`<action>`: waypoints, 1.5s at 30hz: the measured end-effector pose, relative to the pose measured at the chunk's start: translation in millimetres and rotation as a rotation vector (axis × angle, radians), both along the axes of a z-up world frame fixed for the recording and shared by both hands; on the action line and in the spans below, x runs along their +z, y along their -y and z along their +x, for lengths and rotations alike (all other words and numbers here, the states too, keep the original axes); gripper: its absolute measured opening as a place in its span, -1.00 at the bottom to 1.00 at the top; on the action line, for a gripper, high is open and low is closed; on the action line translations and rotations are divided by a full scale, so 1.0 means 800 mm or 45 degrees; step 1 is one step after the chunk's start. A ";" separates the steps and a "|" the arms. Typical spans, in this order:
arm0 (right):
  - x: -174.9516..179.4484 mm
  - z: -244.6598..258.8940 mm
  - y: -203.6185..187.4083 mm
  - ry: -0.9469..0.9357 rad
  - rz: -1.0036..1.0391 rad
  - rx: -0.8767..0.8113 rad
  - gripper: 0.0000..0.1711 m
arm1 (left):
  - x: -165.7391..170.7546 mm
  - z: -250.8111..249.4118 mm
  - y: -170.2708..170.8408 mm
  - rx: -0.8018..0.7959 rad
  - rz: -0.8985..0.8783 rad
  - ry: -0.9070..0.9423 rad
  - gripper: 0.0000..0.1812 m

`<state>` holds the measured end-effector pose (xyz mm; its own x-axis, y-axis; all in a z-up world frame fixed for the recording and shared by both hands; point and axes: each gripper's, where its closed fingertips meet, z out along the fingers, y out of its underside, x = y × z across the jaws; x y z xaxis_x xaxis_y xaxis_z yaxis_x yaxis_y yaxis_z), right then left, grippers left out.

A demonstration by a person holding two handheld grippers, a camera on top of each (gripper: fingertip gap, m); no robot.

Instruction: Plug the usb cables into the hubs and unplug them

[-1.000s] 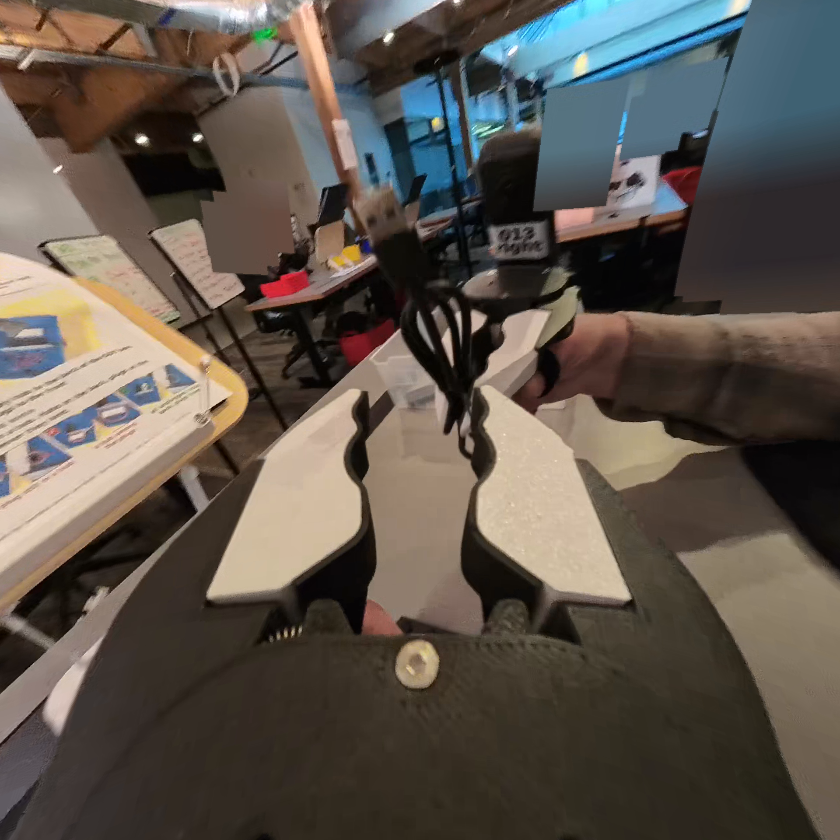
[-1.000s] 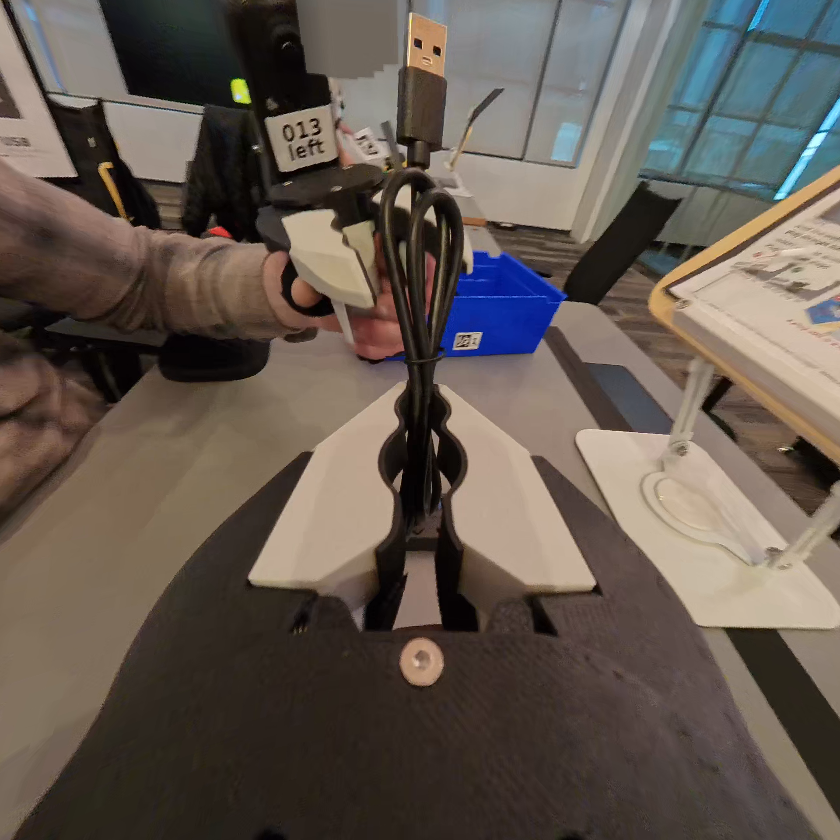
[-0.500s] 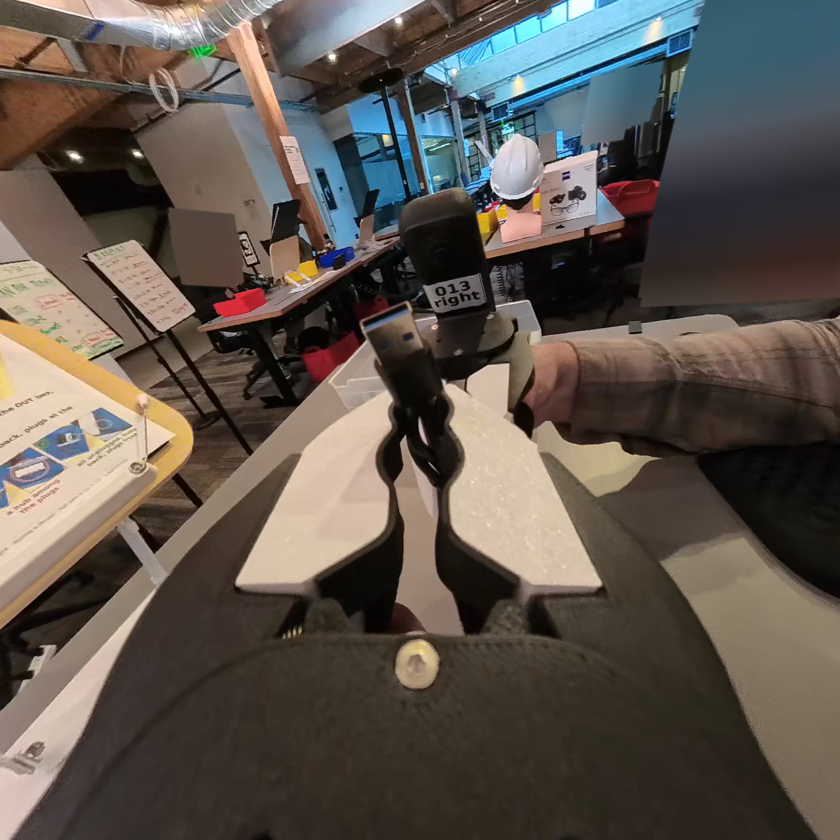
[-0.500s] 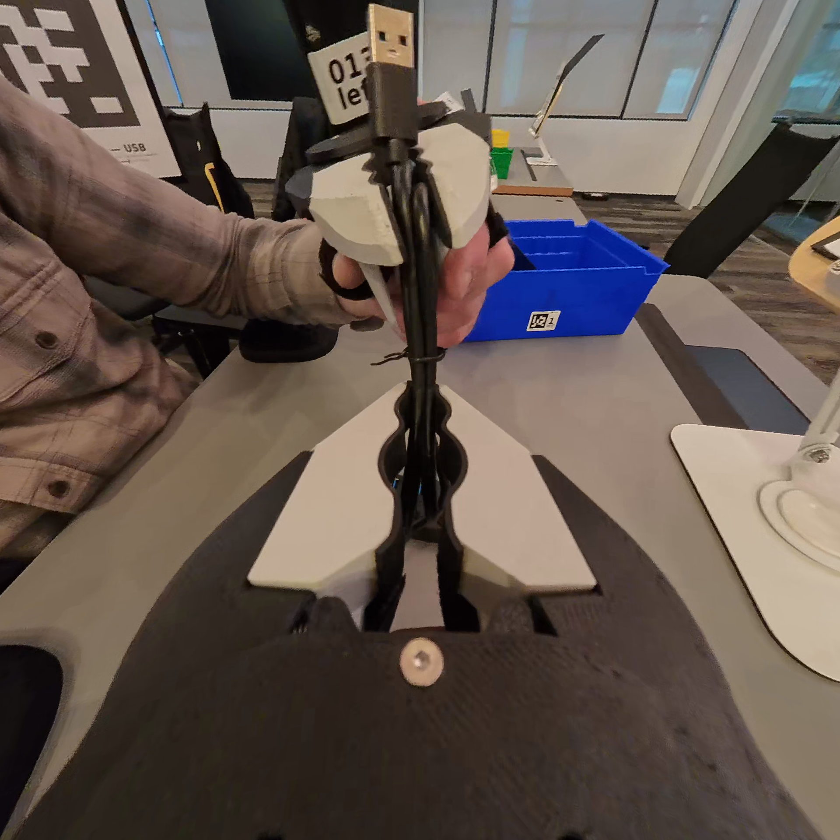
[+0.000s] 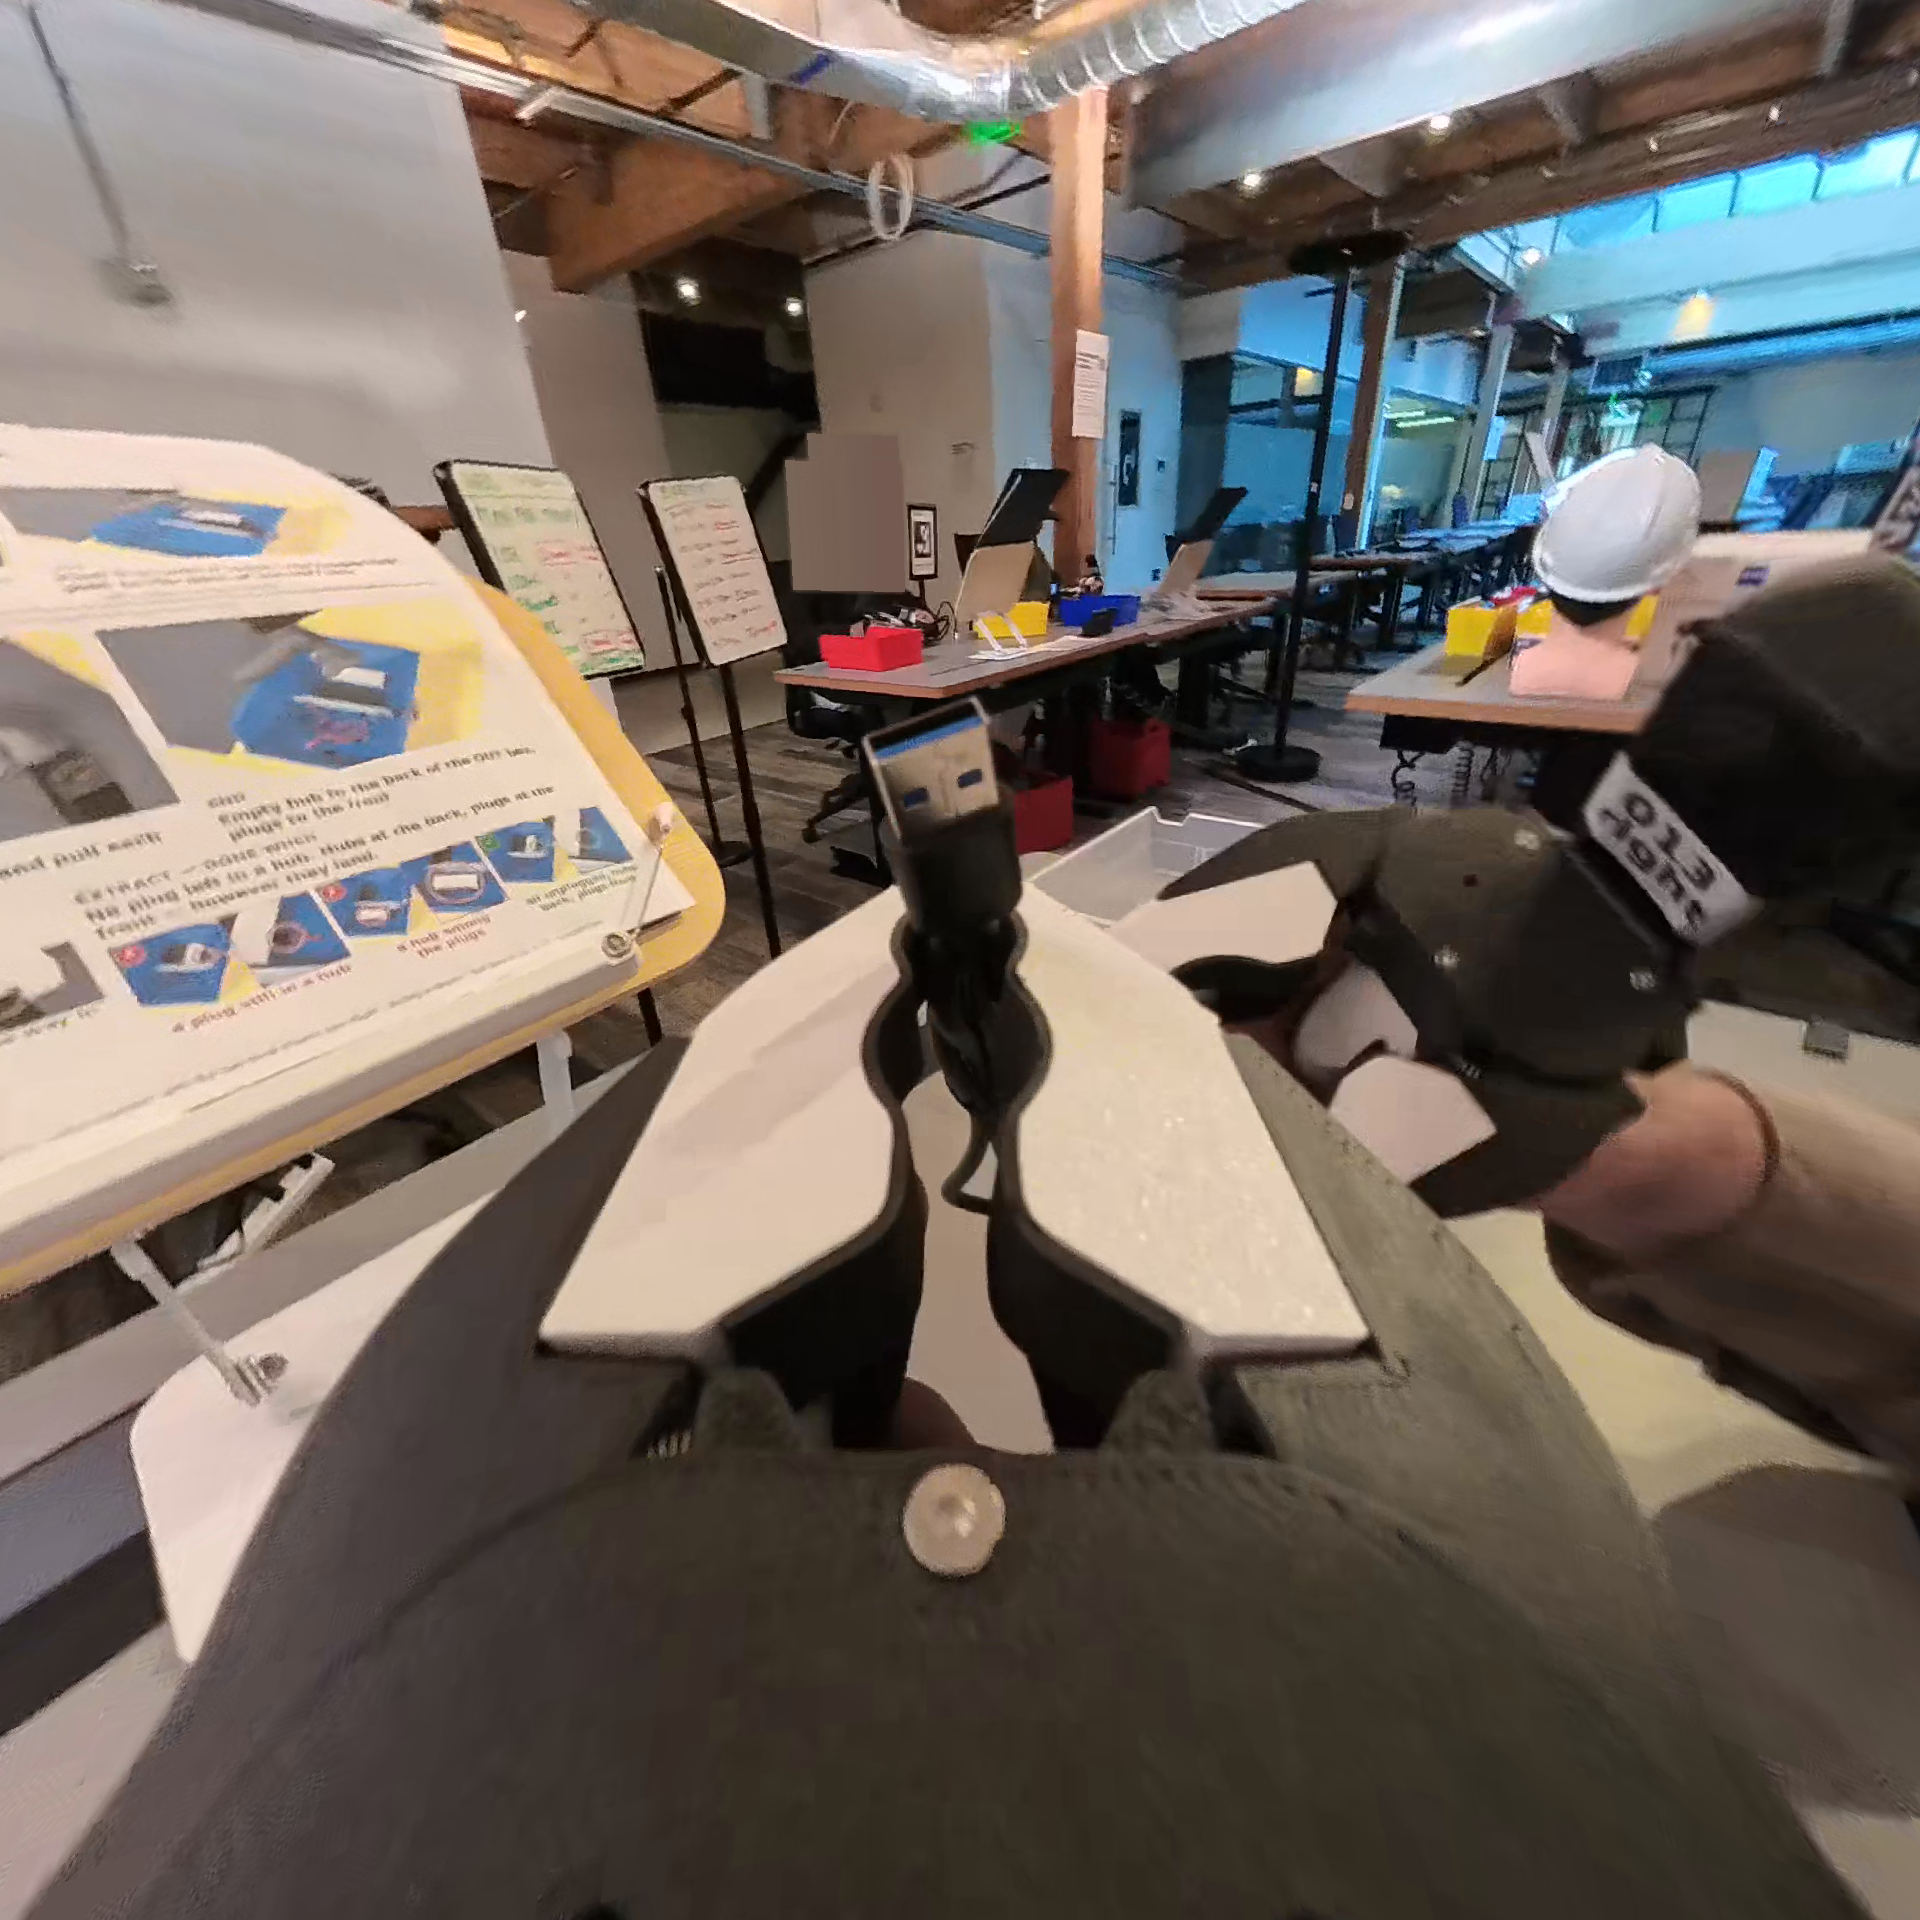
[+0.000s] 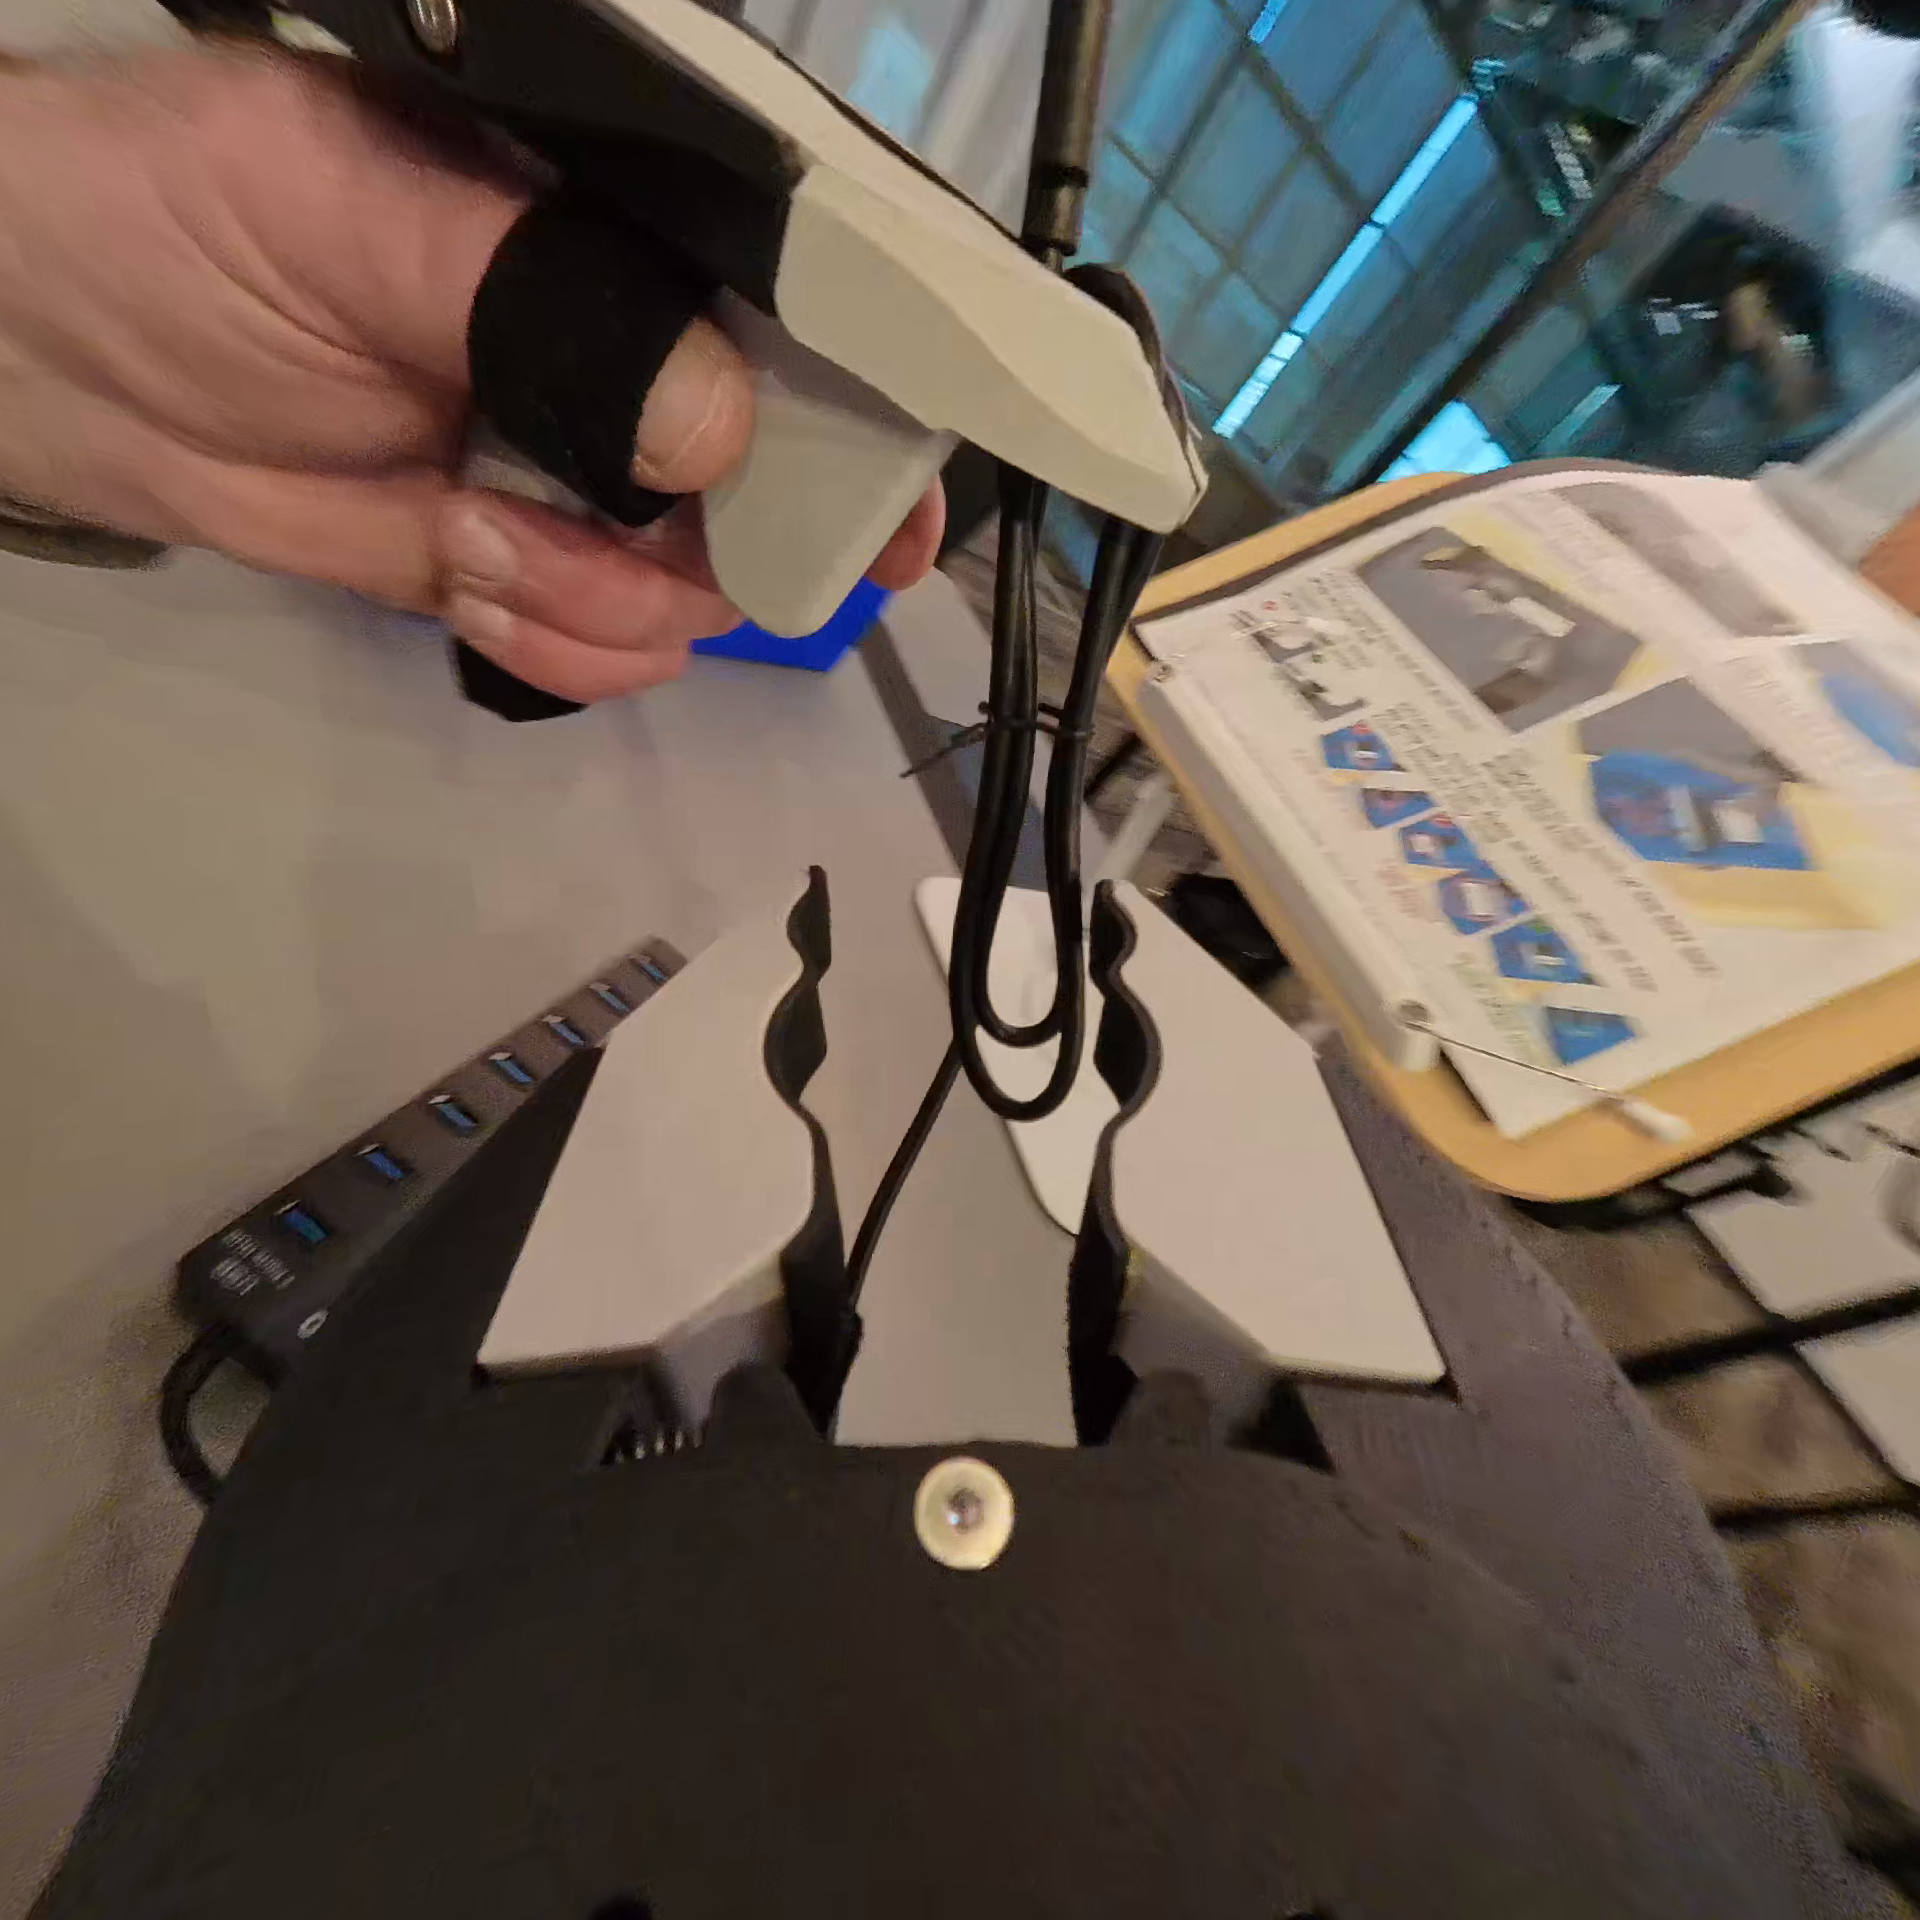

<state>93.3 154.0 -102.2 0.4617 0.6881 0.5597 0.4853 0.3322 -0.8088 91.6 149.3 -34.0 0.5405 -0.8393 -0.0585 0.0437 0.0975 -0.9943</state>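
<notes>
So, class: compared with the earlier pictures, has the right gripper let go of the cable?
Yes. The right gripper now stands open, the cable hanging between its fingers from the left gripper above the table.

Open-plan workshop-lab: exposed wood beams [image 5: 665,223], silver duct [image 5: 1039,62], far worktables [image 5: 997,665] carried colour bins [image 5: 871,649], whiteboards [image 5: 717,566] stood left.

You passed the cable [image 5: 951,831] to your left gripper [image 5: 961,1023], and your right gripper [image 6: 961,987] opened and let go.
</notes>
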 end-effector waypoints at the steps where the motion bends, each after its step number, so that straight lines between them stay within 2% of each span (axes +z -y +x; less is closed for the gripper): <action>1: 0.001 0.002 -0.006 0.028 0.048 -0.076 -0.45 | -0.001 0.003 0.000 0.004 -0.028 0.011 -0.89; 4: -0.001 0.005 -0.017 0.086 0.149 -0.224 -0.58 | -0.003 0.008 -0.001 0.046 -0.085 0.051 -0.90; 7: 0.004 0.008 -0.019 0.051 0.172 -0.256 -0.75 | -0.004 0.014 0.004 0.059 -0.119 0.090 -0.90; 14: 0.017 0.014 -0.014 -0.051 0.160 -0.216 -0.88 | 0.007 0.022 0.008 0.050 -0.156 0.156 -0.90; 20: 0.022 0.012 -0.007 -0.110 0.103 -0.125 -0.93 | 0.017 0.028 0.017 -0.004 -0.079 0.144 -0.85; 26: 0.025 0.007 0.006 -0.202 -0.008 0.045 -0.95 | 0.026 0.024 0.034 -0.119 0.034 0.120 -0.48; 31: 0.015 -0.010 0.046 -0.213 -0.219 0.418 -0.94 | 0.008 0.023 0.055 -0.361 0.066 -0.006 -0.22; 34: 0.004 -0.015 0.071 -0.210 -0.373 0.609 -0.95 | -0.010 0.032 0.073 -0.525 0.047 -0.099 -0.19; 37: -0.006 -0.020 0.089 -0.209 -0.478 0.741 -0.94 | -0.022 0.041 0.086 -0.596 0.068 -0.169 -0.34; 38: -0.008 -0.022 0.093 -0.209 -0.498 0.769 -0.94 | -0.022 0.043 0.091 -0.620 0.077 -0.164 -0.44; 39: -0.009 -0.023 0.096 -0.212 -0.517 0.789 -0.94 | -0.023 0.044 0.092 -0.625 0.083 -0.160 -0.63; 40: -0.009 -0.024 0.099 -0.214 -0.533 0.811 -0.94 | -0.023 0.044 0.090 -0.623 0.084 -0.150 -0.71; 45: -0.007 -0.020 0.096 -0.237 -0.550 0.800 -0.94 | -0.018 0.045 0.084 -0.573 0.093 -0.100 -0.77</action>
<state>77.1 77.3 -107.7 -0.0266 0.9905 0.1346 0.1542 0.1371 -0.9785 127.7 82.2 -48.7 0.1145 -0.9816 -0.1527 0.0225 0.1562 -0.9875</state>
